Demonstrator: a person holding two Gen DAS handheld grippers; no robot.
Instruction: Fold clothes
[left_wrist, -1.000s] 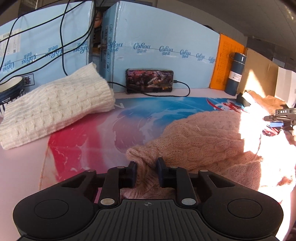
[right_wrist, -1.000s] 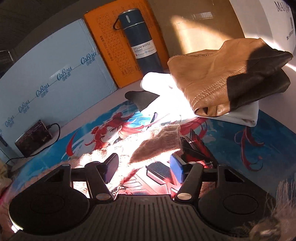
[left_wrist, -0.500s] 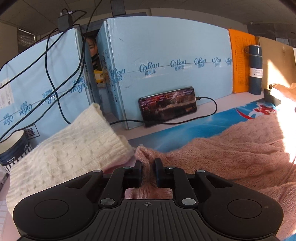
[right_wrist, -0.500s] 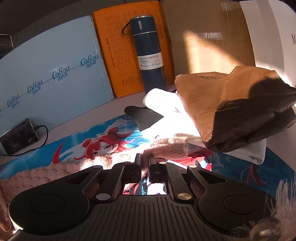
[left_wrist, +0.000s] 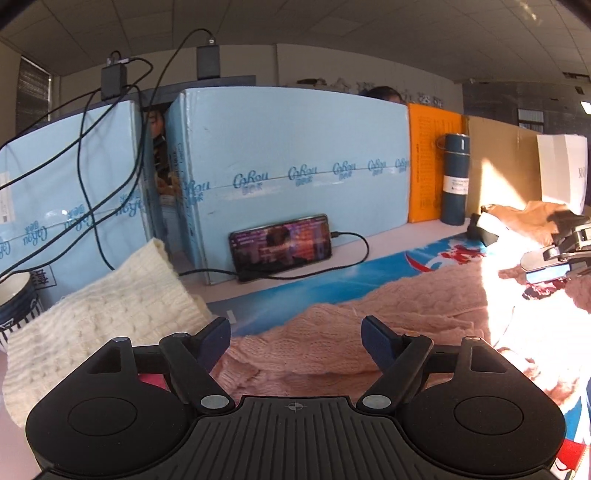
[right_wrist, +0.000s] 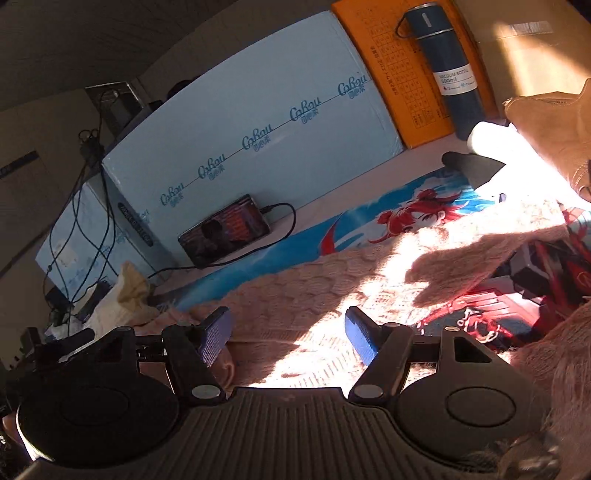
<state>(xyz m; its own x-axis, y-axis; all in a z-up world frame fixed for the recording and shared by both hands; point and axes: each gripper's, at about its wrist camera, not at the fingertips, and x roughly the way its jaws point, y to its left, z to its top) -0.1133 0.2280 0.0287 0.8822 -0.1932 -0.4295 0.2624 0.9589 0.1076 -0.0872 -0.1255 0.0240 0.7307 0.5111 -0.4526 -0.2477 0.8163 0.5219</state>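
A pink cable-knit sweater (left_wrist: 332, 343) lies spread over the printed anime mat (left_wrist: 332, 284). My left gripper (left_wrist: 295, 332) hovers just above its near left edge. The jaws are opening wide, and the knit lies below the gap, free of the pads. In the right wrist view the sweater (right_wrist: 314, 288) runs across the mat, with a sleeve (right_wrist: 480, 251) folded in over sunlit cloth. My right gripper (right_wrist: 288, 328) is also opening over the knit, gripping nothing. It shows in the left wrist view as the right gripper (left_wrist: 554, 254) at the far right.
A folded cream knit (left_wrist: 103, 317) lies left of the pink sweater beside a bowl (left_wrist: 14, 306). A phone (left_wrist: 280, 247) on a cable leans on blue boxes (left_wrist: 295, 166) at the back. A blue bottle (right_wrist: 447, 66), white cloth (right_wrist: 495, 136) and tan leather jacket (right_wrist: 554, 136) sit right.
Half a second ago both grippers were shut on the pink sweater's edge. Both have let go, spread their jaws and drawn back a little higher. The right wrist view has swung left.
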